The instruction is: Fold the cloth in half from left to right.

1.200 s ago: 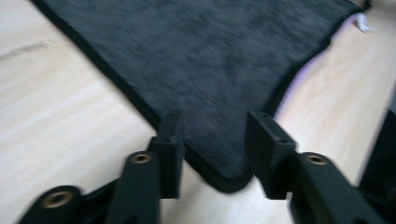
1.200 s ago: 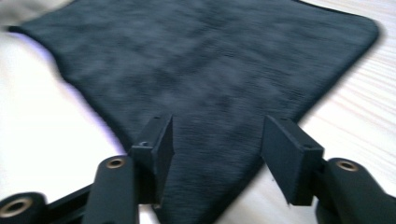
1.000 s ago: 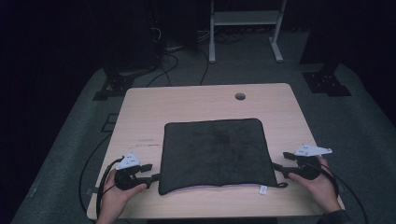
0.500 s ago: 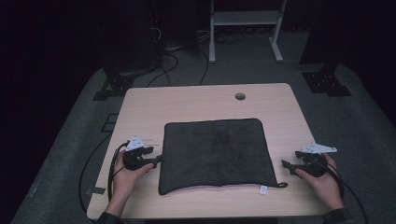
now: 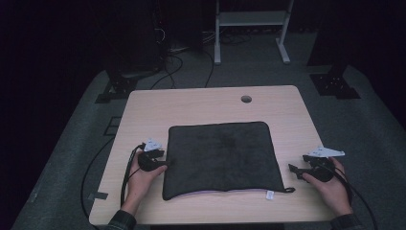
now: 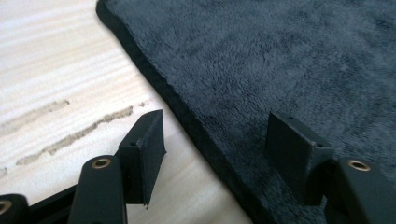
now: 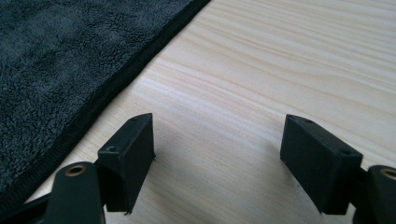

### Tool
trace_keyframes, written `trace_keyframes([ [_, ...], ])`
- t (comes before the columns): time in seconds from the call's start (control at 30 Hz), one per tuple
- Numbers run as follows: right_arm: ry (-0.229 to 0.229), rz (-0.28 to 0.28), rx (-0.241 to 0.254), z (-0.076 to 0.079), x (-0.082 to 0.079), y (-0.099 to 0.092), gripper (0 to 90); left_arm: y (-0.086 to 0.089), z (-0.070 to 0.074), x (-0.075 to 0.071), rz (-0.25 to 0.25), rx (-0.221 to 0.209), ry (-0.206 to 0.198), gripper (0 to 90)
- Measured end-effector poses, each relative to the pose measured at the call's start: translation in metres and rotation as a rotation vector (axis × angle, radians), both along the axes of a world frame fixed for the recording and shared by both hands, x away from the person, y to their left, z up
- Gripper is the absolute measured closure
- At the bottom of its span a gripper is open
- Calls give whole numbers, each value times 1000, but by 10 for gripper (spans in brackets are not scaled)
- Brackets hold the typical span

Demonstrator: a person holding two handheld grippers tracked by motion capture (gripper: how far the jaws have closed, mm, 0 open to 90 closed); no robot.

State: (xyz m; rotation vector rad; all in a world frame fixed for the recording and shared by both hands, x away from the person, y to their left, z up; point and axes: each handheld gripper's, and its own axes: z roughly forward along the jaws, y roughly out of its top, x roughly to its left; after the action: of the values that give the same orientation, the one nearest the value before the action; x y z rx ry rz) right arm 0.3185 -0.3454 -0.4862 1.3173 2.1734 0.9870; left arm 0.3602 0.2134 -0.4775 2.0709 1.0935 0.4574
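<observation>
Dark towel [image 5: 222,158]: lies flat at the middle of the wooden table [image 5: 191,103].
Left gripper [image 6: 215,140]: jaws apart, straddling the towel's left edge, one jaw over wood, one over cloth.
Right gripper [image 7: 217,149]: jaws apart over bare wood, just beside the towel's right edge; nothing between them.

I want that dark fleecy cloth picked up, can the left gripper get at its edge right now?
Probably yes: the left gripper stands open astride the edge of the dark fleecy cloth, one jaw over the wooden table, nothing between.
</observation>
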Motion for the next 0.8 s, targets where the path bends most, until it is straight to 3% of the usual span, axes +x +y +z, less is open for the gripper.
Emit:
trace_keyframes([
  [0.1, 0, 0, 0, 0, 0, 0, 248, -2, 0, -2, 21, 19, -14, 387],
  [0.27, 0, 0, 0, 0, 0, 0, 248, -2, 0, -4, 27, -2, -20, 570],
  [0.5, 1, -1, 0, 0, 0, 0, 245, -6, 1, -2, 32, -46, 30, 823],
  [0.63, 1, 0, 1, 0, 0, 0, 241, -7, 3, 0, 27, -45, 48, 856],
  [0.8, 2, -2, -2, 0, 1, 1, 211, -2, 6, 1, 20, -80, 56, 863],
])
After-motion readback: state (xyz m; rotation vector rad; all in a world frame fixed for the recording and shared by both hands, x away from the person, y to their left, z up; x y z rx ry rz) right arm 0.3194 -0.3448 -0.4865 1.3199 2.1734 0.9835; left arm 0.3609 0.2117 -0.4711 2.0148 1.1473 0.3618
